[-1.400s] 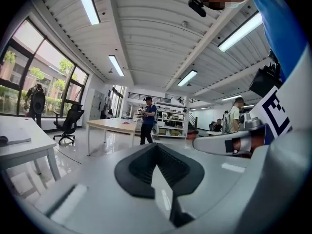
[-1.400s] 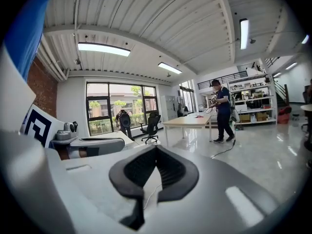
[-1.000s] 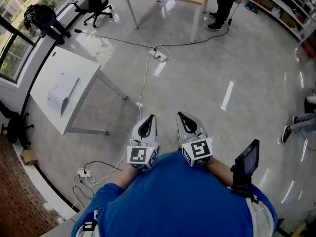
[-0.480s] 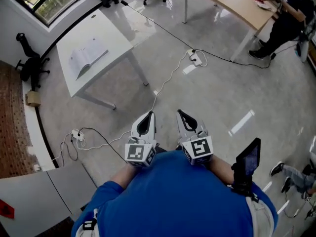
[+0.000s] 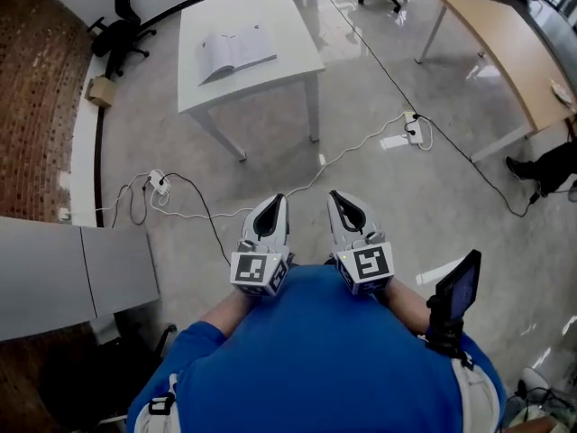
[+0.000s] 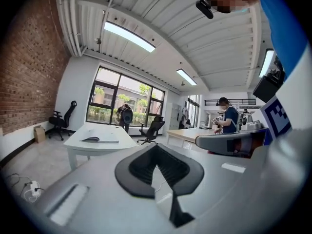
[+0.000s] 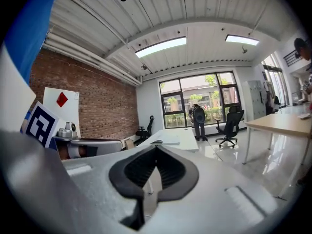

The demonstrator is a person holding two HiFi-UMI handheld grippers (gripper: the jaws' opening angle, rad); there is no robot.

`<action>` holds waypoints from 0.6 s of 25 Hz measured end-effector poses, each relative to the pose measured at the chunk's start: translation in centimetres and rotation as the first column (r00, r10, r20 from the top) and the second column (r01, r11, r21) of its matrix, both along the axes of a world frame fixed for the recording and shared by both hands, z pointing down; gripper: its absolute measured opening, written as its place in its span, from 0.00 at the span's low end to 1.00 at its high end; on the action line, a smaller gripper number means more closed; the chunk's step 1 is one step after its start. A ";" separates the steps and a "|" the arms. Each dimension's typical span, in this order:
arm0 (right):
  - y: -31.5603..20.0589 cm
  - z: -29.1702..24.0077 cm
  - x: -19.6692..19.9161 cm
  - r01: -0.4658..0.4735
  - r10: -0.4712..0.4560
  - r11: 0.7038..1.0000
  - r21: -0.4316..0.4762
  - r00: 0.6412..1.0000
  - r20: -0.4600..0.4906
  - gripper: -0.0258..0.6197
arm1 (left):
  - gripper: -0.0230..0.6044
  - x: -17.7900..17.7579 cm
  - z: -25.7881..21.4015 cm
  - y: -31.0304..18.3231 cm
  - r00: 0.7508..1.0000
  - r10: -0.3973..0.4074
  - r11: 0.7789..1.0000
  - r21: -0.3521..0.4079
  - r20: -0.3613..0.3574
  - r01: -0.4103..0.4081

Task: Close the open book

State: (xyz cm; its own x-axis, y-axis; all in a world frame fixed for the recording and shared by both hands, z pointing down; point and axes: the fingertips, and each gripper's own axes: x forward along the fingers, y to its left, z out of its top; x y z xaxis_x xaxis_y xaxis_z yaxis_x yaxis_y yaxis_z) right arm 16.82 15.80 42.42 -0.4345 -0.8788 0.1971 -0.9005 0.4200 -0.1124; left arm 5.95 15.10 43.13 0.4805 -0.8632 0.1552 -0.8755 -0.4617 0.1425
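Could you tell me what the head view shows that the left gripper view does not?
Only the head view shows the marker cube on the left gripper and a grey panel. Only the left gripper view shows ceiling lights and greenery outside the windows. Both show the left gripper, shut and empty, the right gripper and the open book on the white table.

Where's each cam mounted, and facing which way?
Head view: on the head, steeply down at floor and table with open book; shows blue shirt, left gripper, right gripper.
Left gripper view: on the left gripper, roughly level along its shut jaws toward the table; right gripper at right.
Right gripper view: on the right gripper, along its shut jaws toward the table; left gripper at left.
Shared: all three see the book on the table.
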 end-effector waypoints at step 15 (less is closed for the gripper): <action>-1.5 0.3 -11.7 0.089 -0.090 0.996 -0.014 0.996 -0.026 0.04 | 0.05 -11.2 0.4 -0.9 0.996 -0.080 0.997 -0.005 -0.025 0.080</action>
State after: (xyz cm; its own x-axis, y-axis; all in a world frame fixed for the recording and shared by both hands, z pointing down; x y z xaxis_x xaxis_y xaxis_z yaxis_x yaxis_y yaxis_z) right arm 5.15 14.26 42.70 -0.5059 -0.8340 0.2202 -0.8621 0.4978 -0.0951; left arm -5.23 14.24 43.50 0.4141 -0.8983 0.1469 -0.9055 -0.3901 0.1669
